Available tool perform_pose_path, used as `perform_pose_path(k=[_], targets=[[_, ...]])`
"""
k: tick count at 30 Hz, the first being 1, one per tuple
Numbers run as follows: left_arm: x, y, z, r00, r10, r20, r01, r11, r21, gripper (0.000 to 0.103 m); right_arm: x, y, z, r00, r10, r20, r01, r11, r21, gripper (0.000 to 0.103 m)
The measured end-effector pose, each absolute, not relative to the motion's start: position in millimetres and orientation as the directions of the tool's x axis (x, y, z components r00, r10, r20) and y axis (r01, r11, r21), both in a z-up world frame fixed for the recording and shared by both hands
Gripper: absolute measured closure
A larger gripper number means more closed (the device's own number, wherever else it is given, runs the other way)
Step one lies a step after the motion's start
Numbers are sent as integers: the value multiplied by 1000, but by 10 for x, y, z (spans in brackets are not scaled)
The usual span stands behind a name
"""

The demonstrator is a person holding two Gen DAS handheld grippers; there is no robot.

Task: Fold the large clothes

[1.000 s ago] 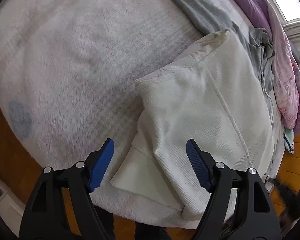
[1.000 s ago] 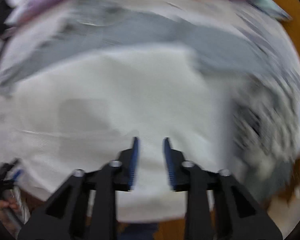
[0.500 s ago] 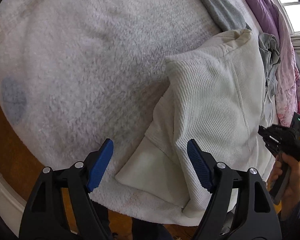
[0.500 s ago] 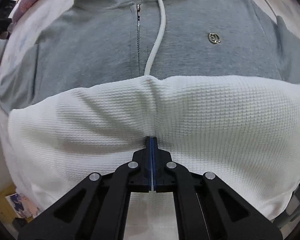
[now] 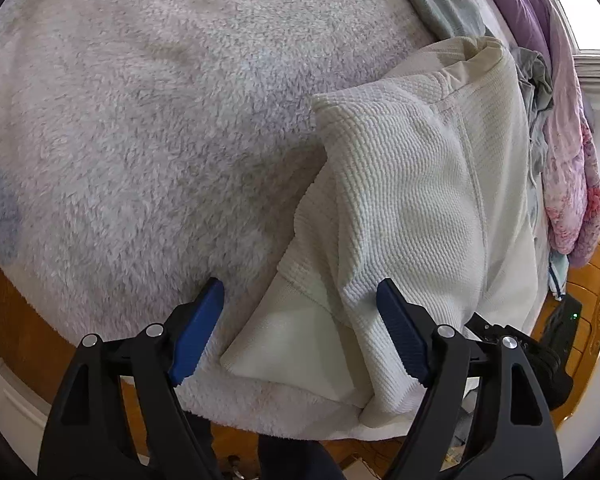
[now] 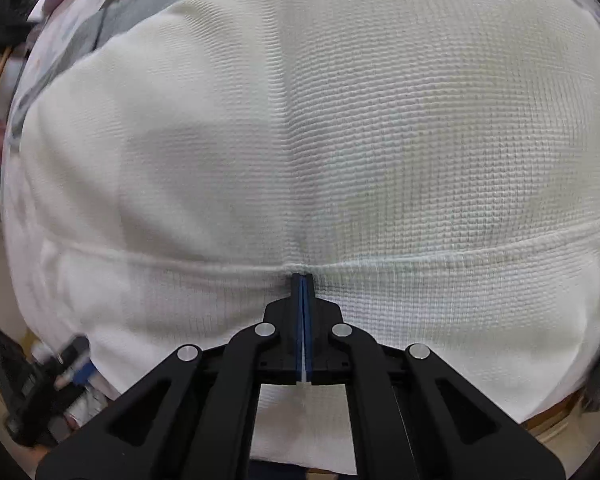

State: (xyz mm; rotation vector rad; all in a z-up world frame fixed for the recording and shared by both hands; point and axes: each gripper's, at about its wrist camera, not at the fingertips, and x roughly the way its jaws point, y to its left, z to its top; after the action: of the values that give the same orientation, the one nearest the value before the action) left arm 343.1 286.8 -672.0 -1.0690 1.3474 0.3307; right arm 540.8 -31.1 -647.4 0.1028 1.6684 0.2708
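Observation:
A white waffle-knit garment lies partly folded on a fluffy pale blanket, its lower corner hanging over the near bed edge. My left gripper is open and empty, its blue pads either side of that corner, just above it. In the right wrist view the same garment fills the frame. My right gripper is shut on a seam near its edge, with fabric pinched between the blue pads. The right gripper's black body shows at the garment's right edge in the left wrist view.
A grey hoodie lies behind the white garment, with purple and pink bedding piled at the far right. An orange wooden floor shows beyond the bed edge. Dark clutter sits at the lower left of the right wrist view.
My right gripper went from open to shut on the white garment and has drawn it over the grey hoodie, now almost covered. My left gripper has come closer to the garment's corner, still open.

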Motion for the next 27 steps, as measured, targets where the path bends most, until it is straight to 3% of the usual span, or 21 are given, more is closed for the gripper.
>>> perform_pose_path(k=[4, 14, 15, 19, 21, 22, 23, 25, 27], targets=[[3335, 2935, -6736, 285, -396, -873, -740, 488, -463, 24, 5075, -470, -6419, -191, 280, -941, -27, 957, 290, 103], [3193, 2902, -6778, 288, -438, -852, -724, 483, -493, 28, 4661, -470, -6693, -203, 245, -948, -112, 956, 271, 103], [3194, 2890, -6775, 281, -439, -853, -718, 494, -490, 34, 4672, -435, -6707, -207, 245, -947, -117, 955, 273, 103], [3234, 2840, -6773, 280, -465, -840, -727, 469, -502, 44, 4648, -296, -6518, -191, 212, -958, -180, 952, 247, 100], [3246, 2819, -6784, 266, -472, -841, -721, 482, -498, 57, 4598, -214, -6415, -171, 163, -972, -231, 952, 201, 96], [3243, 2812, -6786, 270, -476, -837, -718, 480, -504, 61, 4552, -158, -6330, -150, 165, -975, -257, 945, 200, 87], [3249, 2794, -6780, 276, -478, -834, -717, 475, -510, 77, 4495, -86, -6238, -123, 188, -974, -289, 933, 217, 71], [3222, 2800, -6750, 281, -476, -833, -726, 462, -509, 93, 4357, 83, -6072, -53, 226, -973, -387, 894, 228, 55], [3165, 2834, -6680, 338, -503, -795, -729, 395, -559, 97, 4115, 299, -5925, -9, 289, -957, -540, 804, 247, 53]])
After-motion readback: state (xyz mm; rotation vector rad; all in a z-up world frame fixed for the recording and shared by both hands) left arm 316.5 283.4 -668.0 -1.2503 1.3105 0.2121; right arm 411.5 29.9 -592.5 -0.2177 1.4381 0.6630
